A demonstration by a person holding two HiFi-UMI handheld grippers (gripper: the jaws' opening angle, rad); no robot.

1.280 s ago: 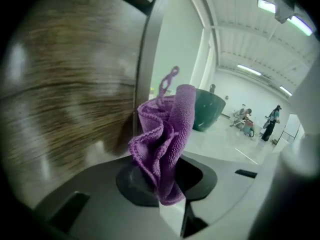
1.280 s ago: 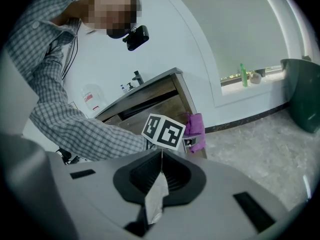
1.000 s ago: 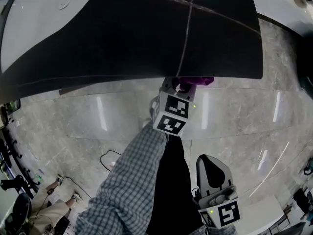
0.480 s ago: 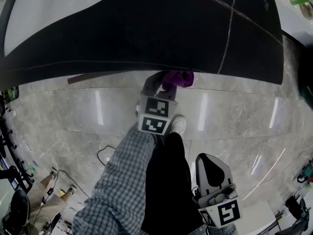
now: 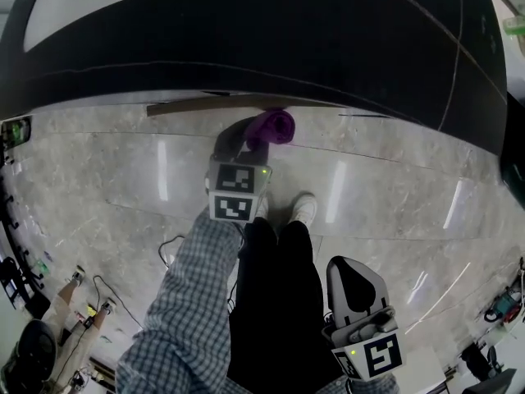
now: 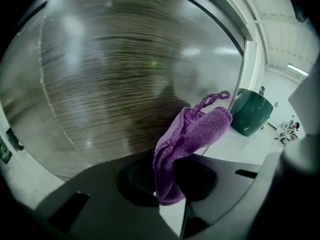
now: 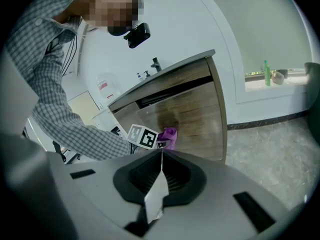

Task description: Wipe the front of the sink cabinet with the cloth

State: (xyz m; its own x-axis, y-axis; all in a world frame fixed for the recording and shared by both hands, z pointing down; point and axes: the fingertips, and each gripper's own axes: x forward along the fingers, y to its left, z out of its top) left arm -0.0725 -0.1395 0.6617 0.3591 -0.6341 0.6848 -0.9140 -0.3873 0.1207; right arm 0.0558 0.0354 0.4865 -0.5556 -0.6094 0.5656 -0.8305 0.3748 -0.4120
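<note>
My left gripper [image 5: 250, 144] is shut on a purple cloth [image 5: 271, 127] and holds it against the lower front of the sink cabinet [image 5: 246, 48]. In the left gripper view the cloth [image 6: 192, 134] bunches out of the shut jaws, right in front of the cabinet's wood-grain panel [image 6: 115, 79]. My right gripper [image 5: 353, 277] hangs shut and empty low beside the person's legs. From the right gripper view I see the cabinet [image 7: 192, 111] side-on, with the cloth [image 7: 169, 135] and the left gripper's marker cube [image 7: 143, 135] pressed against it.
Glossy grey floor tiles [image 5: 394, 203] run along the cabinet's foot. The person's shoes [image 5: 303, 209] stand close behind the left gripper. A dark green bin [image 6: 252, 111] stands to the right of the cabinet. A green bottle [image 7: 266, 71] sits on a ledge by the wall.
The left gripper has slid the cloth leftward along the cabinet front, away from the vertical door seam. The right gripper has stayed where it was.
</note>
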